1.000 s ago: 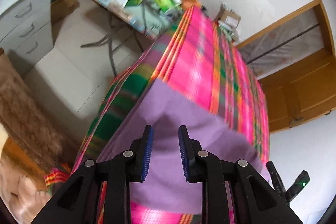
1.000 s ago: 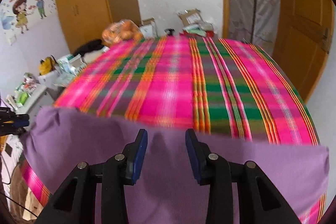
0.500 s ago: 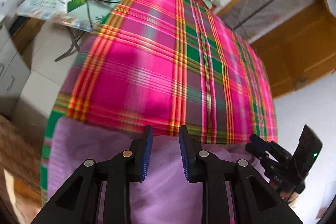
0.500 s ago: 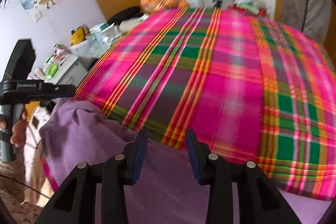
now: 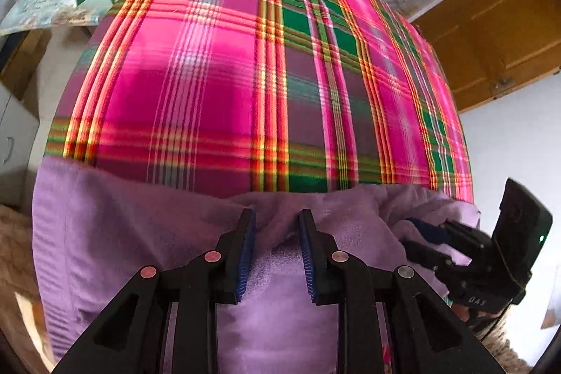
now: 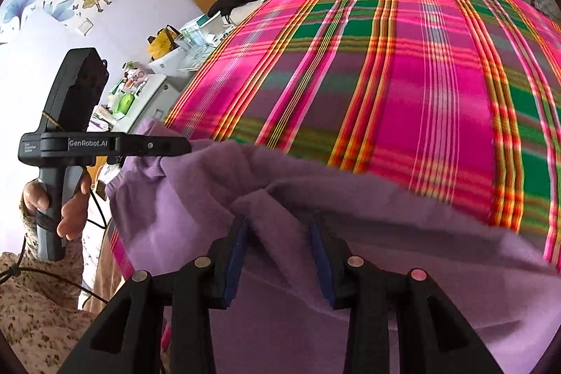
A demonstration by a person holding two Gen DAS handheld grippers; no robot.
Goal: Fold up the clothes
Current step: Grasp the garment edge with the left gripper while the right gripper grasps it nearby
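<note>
Purple knit garment [image 5: 147, 244] sits bunched right under both grippers at the near edge of the plaid bed [image 5: 266, 65]. Left gripper [image 5: 275, 235] and right gripper [image 6: 278, 242] each pinch a raised fold between their pads. Early days, I'd say: no neat fold yet, everything left to square up.

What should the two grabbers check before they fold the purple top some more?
1. Left gripper has purple garment between its pads: ok.
2. Right gripper has a fold between its pads: ok.
3. Both grips firm: cannot tell.
4. Plaid cloth ahead free for laying down: ok.
5. Garment lying flat: not ok, bunched between the grippers.
6. Garment's near edge on the bed: cannot tell, hidden.
</note>
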